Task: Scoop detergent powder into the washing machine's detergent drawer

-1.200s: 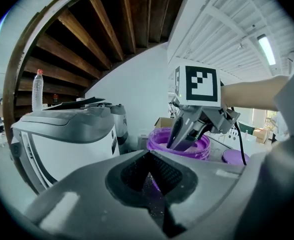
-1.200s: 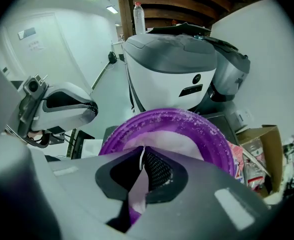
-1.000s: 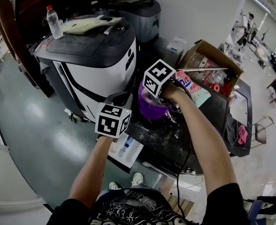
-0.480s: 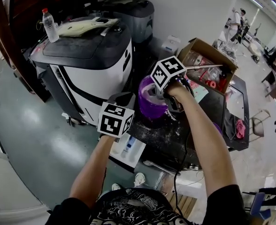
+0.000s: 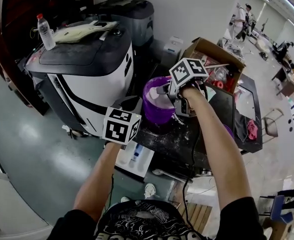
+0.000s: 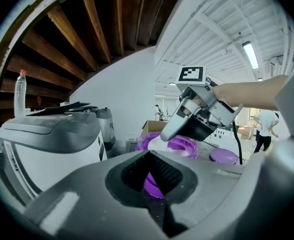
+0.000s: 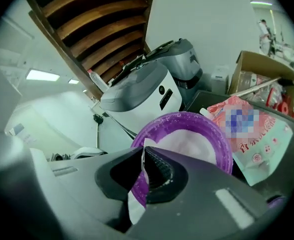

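A purple bowl (image 5: 154, 109) heaped with white detergent powder (image 7: 189, 144) stands on the black machine top (image 5: 187, 144). My right gripper (image 5: 168, 90) hovers over the bowl's right side, shut on a thin white scoop handle (image 7: 136, 196); the scoop's head is hidden. In the left gripper view the right gripper (image 6: 169, 131) hangs just above the powder mound (image 6: 159, 144). My left gripper (image 5: 128, 105) is left of the bowl, shut, with nothing seen between its jaws (image 6: 151, 159). A white pulled-out drawer (image 5: 134, 159) shows below my left arm.
A white and black washing machine (image 5: 87, 64) with a water bottle (image 5: 44, 31) stands at the left. Behind the bowl are a pink detergent bag (image 7: 254, 134) and a cardboard box (image 5: 214, 59). A purple lid (image 6: 222, 155) lies on the black top.
My right gripper has drawn up and to the right, from low in the bowl to above its right side, uncovering the powder. The left gripper has hardly moved.
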{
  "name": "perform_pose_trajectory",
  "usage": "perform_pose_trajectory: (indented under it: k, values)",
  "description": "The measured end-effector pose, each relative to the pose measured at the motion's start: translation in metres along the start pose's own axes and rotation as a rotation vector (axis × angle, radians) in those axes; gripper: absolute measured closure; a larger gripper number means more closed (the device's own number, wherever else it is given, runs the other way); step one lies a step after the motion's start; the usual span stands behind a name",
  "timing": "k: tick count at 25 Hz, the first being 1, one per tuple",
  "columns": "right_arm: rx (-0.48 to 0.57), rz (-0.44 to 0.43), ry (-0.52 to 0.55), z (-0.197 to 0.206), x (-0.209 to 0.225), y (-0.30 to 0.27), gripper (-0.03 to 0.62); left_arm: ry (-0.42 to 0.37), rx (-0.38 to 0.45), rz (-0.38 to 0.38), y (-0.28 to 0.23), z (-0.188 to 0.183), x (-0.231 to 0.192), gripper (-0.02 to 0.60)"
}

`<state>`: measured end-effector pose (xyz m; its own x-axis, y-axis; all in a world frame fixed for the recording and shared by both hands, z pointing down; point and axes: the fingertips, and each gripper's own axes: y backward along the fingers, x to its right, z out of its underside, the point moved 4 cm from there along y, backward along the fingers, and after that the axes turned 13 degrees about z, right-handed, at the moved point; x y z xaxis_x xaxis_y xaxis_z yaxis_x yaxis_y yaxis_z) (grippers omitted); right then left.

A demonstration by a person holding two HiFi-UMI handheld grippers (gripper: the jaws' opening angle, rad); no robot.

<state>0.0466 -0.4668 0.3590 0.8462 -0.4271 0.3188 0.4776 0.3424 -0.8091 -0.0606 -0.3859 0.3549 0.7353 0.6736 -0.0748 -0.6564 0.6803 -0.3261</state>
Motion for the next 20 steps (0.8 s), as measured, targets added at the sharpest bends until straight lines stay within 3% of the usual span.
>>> perform_pose_trajectory:
  k: [20]
  values:
    - [0.333,-0.364,-0.599,0.018,0.017,0.041,0.559,-0.016,0.023,0.021,0.0,-0.008,0.017,0.58]
